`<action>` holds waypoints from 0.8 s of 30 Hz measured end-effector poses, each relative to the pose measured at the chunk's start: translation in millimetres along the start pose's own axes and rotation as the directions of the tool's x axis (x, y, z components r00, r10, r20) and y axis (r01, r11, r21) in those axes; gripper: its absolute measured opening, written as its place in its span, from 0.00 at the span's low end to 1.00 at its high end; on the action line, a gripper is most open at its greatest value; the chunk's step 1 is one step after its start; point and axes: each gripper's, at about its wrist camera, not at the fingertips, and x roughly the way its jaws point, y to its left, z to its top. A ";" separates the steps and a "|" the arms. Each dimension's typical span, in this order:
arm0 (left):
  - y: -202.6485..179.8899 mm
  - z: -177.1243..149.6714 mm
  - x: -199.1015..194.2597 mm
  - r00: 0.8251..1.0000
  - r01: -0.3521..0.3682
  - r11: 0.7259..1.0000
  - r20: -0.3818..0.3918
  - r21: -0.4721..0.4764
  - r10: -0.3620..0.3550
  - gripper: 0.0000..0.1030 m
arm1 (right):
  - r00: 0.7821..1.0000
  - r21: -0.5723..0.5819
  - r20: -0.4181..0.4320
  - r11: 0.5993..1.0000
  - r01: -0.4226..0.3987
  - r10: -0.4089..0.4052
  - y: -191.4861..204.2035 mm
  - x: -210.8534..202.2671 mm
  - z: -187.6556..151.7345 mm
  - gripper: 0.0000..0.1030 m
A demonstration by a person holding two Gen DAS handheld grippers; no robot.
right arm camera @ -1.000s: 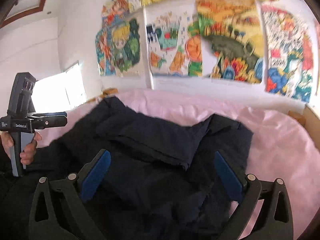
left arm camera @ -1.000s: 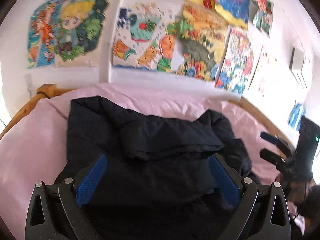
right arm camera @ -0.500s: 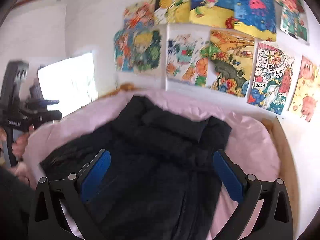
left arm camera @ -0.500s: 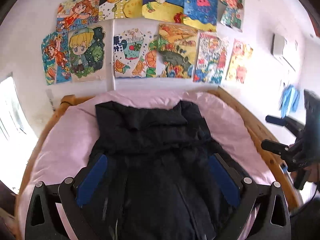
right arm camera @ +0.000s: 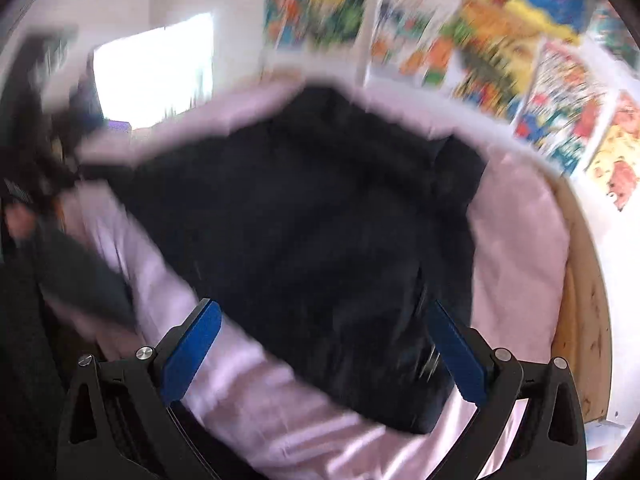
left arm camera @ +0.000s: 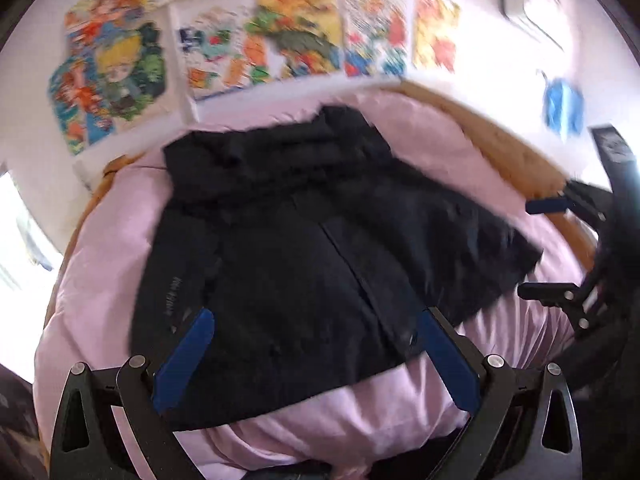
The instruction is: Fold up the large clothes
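Observation:
A large dark navy jacket (left arm camera: 304, 240) lies spread front-up on a pink-covered bed (left arm camera: 452, 152), collar toward the wall, zipper down the middle. It also shows in the blurred right wrist view (right arm camera: 320, 240). My left gripper (left arm camera: 316, 336) is open and empty, above the jacket's near hem. My right gripper (right arm camera: 324, 328) is open and empty over the near hem; it also shows at the right edge of the left wrist view (left arm camera: 540, 248), beside the jacket's right sleeve.
The bed has a wooden frame (left arm camera: 516, 160) along its right side (right arm camera: 580, 300). Colourful drawings (left arm camera: 296, 32) cover the wall behind. A bright window (right arm camera: 156, 72) is at the left. The hand with the left gripper (right arm camera: 24, 200) shows at the left edge, blurred.
Both grippers have pulled back and up from the jacket, tilting downward. The jacket, bunched a second ago, now lies spread flat. The right wrist view is blurred by fast motion.

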 end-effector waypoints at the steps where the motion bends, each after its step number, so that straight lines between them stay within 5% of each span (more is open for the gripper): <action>1: -3.6 -5.7 3.8 1.000 -0.003 1.000 -0.004 0.022 0.003 1.00 | 0.999 -0.018 -0.041 1.000 0.002 -0.002 1.5 9.8 -6.7 0.98; 4: -18.5 -14.3 13.0 0.999 -0.012 0.993 -0.037 0.122 0.017 1.00 | 0.993 -0.057 -0.117 0.998 0.027 -0.034 1.1 35.4 -27.7 0.98; 9: -38.7 -25.4 20.4 0.996 0.059 0.979 -0.072 0.196 -0.045 1.00 | 0.984 -0.141 -0.111 0.983 0.121 -0.137 -2.0 59.3 -44.3 0.98; 14: -48.0 -35.0 31.7 0.993 0.019 0.966 -0.115 0.256 0.011 1.00 | 0.969 -0.273 -0.100 0.943 0.192 -0.227 16.0 72.6 -51.5 0.98; 24: -43.3 -41.4 32.4 0.994 0.024 0.973 -0.111 0.231 0.002 1.00 | 0.913 -0.314 -0.002 0.867 0.387 -0.409 39.3 70.9 -25.0 0.94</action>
